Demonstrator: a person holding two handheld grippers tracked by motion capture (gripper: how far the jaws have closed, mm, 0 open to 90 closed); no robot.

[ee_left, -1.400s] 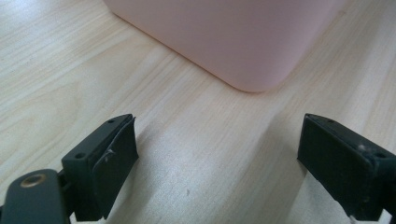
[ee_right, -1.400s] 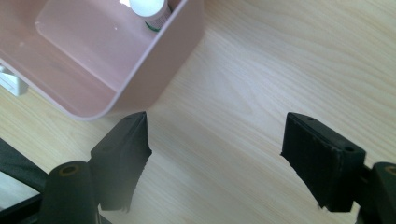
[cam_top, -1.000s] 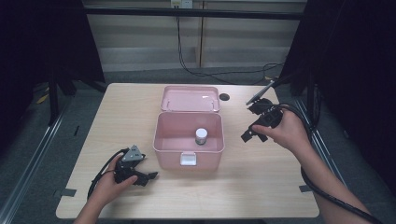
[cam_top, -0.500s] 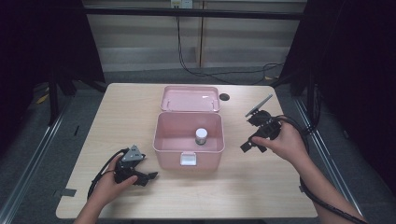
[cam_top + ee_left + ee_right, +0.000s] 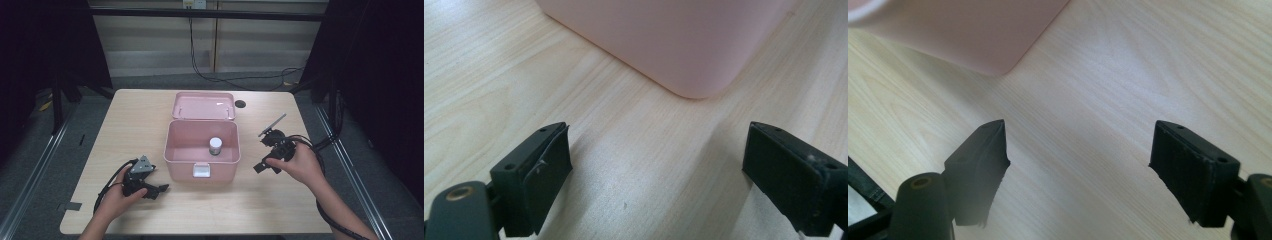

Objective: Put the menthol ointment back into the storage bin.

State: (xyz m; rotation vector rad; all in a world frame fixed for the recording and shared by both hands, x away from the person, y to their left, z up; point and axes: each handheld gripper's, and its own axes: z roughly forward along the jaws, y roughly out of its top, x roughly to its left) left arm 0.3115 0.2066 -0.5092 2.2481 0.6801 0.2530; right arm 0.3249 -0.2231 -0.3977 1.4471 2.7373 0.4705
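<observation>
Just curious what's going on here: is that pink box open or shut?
Open. The pink box has its lid swung back behind it, and a small white-capped bottle stands upright inside.

1. We see a light wooden tabletop [image 5: 140,125] with rounded corners, evenly lit from above.
2. We note grey floor [image 5: 30,175] around it, with metal rails [image 5: 45,150] running along both sides.
3. We find a pale panelled wall [image 5: 150,45] behind, with black cables [image 5: 200,65] hanging down it and trailing across the floor.
4. We see dark curtains [image 5: 385,75] closing off the left and right.
</observation>
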